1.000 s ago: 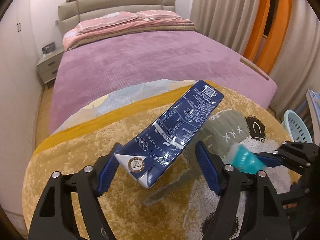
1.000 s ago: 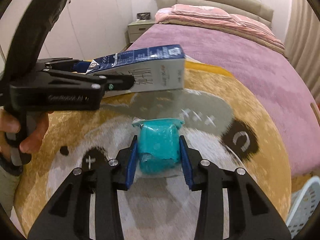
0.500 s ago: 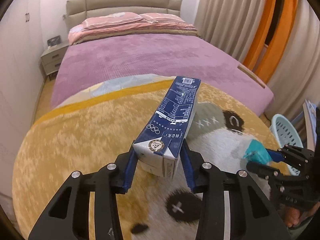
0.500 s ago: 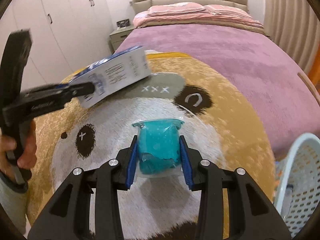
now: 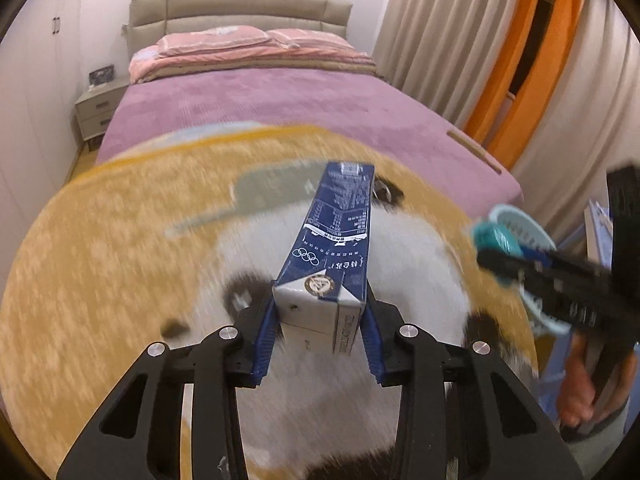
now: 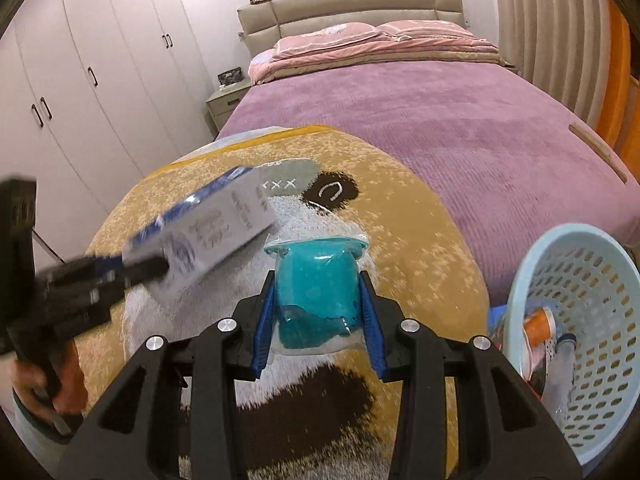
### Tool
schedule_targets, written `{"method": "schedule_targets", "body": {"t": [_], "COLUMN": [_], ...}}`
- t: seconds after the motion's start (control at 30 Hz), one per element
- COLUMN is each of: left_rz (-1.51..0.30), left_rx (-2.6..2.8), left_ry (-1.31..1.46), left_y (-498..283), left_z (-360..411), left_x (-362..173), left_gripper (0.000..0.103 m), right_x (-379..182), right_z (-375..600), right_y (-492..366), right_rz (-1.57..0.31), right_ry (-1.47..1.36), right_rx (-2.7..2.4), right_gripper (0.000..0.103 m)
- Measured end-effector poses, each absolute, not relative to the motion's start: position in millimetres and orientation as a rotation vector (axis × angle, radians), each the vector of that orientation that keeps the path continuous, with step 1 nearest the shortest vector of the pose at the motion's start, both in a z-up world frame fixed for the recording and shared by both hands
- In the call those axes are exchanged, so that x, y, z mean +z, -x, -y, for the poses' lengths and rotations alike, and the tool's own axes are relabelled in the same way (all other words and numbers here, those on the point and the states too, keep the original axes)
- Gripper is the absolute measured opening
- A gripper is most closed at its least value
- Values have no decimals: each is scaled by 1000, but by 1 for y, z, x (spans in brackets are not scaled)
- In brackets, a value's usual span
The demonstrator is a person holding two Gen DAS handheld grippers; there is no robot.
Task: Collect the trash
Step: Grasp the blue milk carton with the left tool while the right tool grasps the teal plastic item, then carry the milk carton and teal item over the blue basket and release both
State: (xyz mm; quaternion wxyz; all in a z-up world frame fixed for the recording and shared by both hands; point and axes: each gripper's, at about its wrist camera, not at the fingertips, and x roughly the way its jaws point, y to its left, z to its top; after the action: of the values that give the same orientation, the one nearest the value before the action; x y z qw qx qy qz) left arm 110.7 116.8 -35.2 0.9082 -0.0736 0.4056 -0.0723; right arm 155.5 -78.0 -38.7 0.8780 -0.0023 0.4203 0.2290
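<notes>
My left gripper (image 5: 320, 344) is shut on a blue and white milk carton (image 5: 332, 256) and holds it above the bear rug (image 5: 100, 260). The carton also shows blurred at the left of the right wrist view (image 6: 208, 236). My right gripper (image 6: 318, 332) is shut on a teal packet in clear wrap (image 6: 316, 288), held above the rug (image 6: 420, 240). A light blue perforated basket (image 6: 592, 280) stands at the lower right, close to the right gripper, with an orange cup (image 6: 538, 326) and other items inside. The basket's rim (image 5: 520, 220) shows behind the right gripper in the left wrist view.
A bed with a purple cover (image 6: 420, 112) lies beyond the rug. White wardrobes (image 6: 80, 80) line the left wall and a nightstand (image 6: 226, 100) stands by the bed's head. Curtains (image 5: 500, 60) hang at the right.
My left gripper closed on the carton and both grippers lifted and swung right. The basket has come into the right wrist view.
</notes>
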Motion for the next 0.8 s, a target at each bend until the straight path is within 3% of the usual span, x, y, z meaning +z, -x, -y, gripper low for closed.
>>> {"method": "schedule_targets", "body": {"t": [0.13, 0.3, 0.47, 0.63, 0.77, 0.8], "left_rz": [-883, -886, -890, -935, -952, -951], "left_rx": [-172, -190, -167, -122, -121, -125], "left_ry": [127, 101, 77, 59, 49, 46], "left_y": [-98, -100, -116, -132, -135, -135], "left_z": [-102, -96, -89, -81, -73, -70], "left_x": [-48, -45, -42, -51, -53, -52], "left_gripper": [38, 73, 74, 63, 36, 35], "right_x": [-42, -40, -33, -26, -22, -21], "right_z": [85, 94, 105, 117, 133, 139], "right_y": [-150, -141, -134, -128, -126, -126], "right_rz": [-885, -882, -861, -841, -823, -820], "right_ry": [-15, -44, -62, -71, -92, -104], "right_rx": [477, 478, 473, 461, 444, 437], "right_gripper": [36, 36, 36, 36, 36, 36]}}
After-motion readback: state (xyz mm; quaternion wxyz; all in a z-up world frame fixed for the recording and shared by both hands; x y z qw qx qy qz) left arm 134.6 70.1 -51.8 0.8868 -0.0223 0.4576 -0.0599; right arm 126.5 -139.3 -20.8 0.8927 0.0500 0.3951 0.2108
